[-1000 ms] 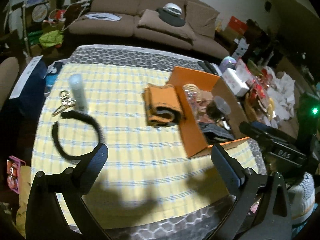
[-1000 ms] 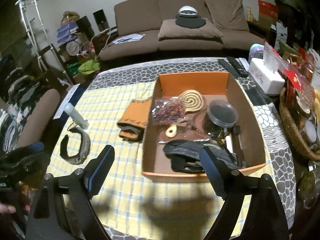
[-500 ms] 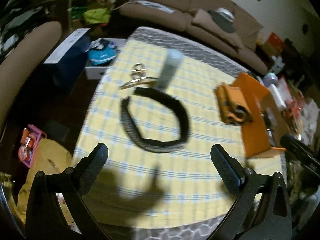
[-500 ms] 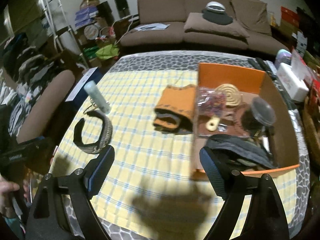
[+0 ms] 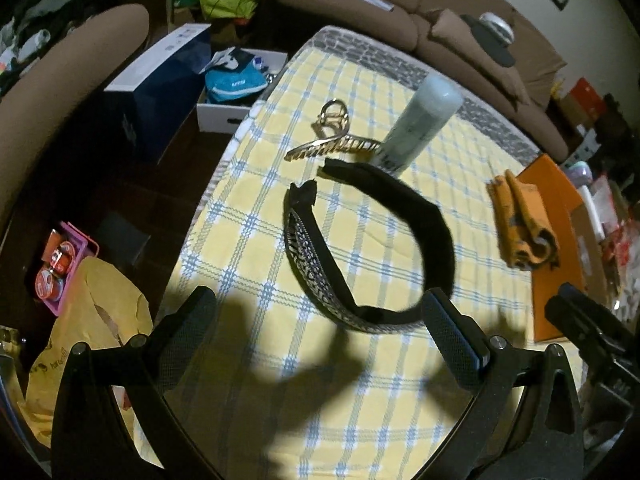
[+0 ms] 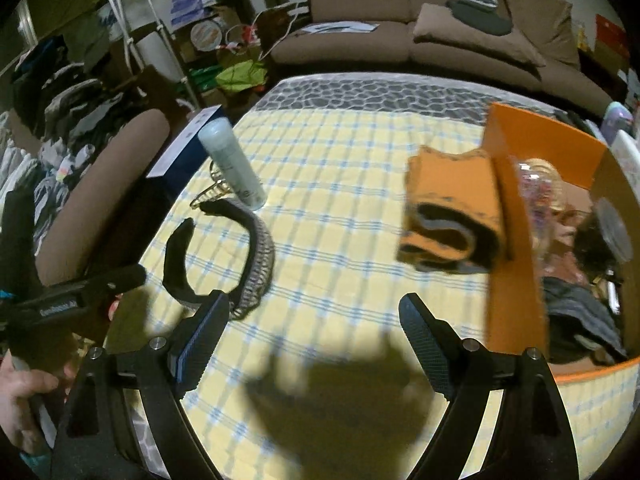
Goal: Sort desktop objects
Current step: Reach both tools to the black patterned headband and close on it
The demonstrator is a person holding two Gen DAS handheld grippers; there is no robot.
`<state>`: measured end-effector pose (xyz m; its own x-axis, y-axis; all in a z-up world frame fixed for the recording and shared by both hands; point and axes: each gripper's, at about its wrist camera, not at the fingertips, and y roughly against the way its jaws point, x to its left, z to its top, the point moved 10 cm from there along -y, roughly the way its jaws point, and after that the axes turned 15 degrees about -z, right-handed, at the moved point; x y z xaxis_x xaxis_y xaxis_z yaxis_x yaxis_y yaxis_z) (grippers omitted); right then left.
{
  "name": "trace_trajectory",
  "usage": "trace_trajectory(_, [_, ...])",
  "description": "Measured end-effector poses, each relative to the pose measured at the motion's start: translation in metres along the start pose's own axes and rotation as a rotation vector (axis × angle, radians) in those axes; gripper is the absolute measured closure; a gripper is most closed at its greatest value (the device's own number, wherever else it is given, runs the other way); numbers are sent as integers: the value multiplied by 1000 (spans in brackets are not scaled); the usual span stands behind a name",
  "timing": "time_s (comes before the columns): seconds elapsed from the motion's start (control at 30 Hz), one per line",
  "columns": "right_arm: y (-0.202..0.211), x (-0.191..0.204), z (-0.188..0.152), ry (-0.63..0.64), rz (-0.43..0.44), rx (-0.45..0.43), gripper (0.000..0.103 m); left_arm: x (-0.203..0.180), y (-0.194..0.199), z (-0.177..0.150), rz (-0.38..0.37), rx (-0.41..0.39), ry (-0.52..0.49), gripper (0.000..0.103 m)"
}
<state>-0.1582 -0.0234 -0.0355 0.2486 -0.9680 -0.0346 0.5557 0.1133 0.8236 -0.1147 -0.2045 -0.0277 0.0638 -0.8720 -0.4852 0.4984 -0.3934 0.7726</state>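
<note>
A black headband (image 5: 404, 216) (image 6: 256, 256) with a patterned outer side lies on the yellow checked tablecloth (image 5: 360, 380). Behind it lie a gold hair claw (image 5: 332, 140) (image 6: 212, 192) and a pale green tube (image 5: 420, 124) (image 6: 232, 160). A folded orange cloth (image 5: 524, 224) (image 6: 452, 212) rests against the orange box (image 5: 548, 184) (image 6: 516, 216). My left gripper (image 5: 318, 320) hangs open just short of the headband, nothing between its fingers. My right gripper (image 6: 314, 320) is open over bare cloth, between the headband and the orange cloth.
The orange box holds several small items, among them a dark jar (image 6: 608, 232) and dark fabric (image 6: 580, 312). A brown sofa (image 6: 440, 20) stands behind the table. Left of the table are a chair arm (image 5: 60, 80), a blue box (image 5: 160, 80) and floor clutter.
Both grippers have swung left and come down toward the table. The headband now fills the left wrist view; the orange box has slid to the right edge of both views.
</note>
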Motion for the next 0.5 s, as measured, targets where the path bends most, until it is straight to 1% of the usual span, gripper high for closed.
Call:
trace_trajectory(0.13, [-21, 19, 5, 16, 8, 18, 15, 9, -16, 0, 19, 21, 6, 2])
trace_trajectory(0.23, [-36, 31, 6, 26, 12, 29, 15, 13, -23, 1, 27, 38, 3, 7])
trace_trajectory(0.33, [-48, 39, 9, 41, 16, 41, 17, 16, -27, 5, 35, 41, 0, 8])
trace_trajectory(0.4, [-56, 43, 10, 58, 5, 45, 17, 17, -30, 6, 33, 48, 2, 15])
trace_trajectory(0.47, [-64, 47, 10, 75, -4, 54, 18, 17, -34, 5, 28, 63, 3, 28])
trace_trajectory(0.5, [-67, 48, 10, 80, -6, 58, 20, 16, -37, 4, 26, 71, -1, 31])
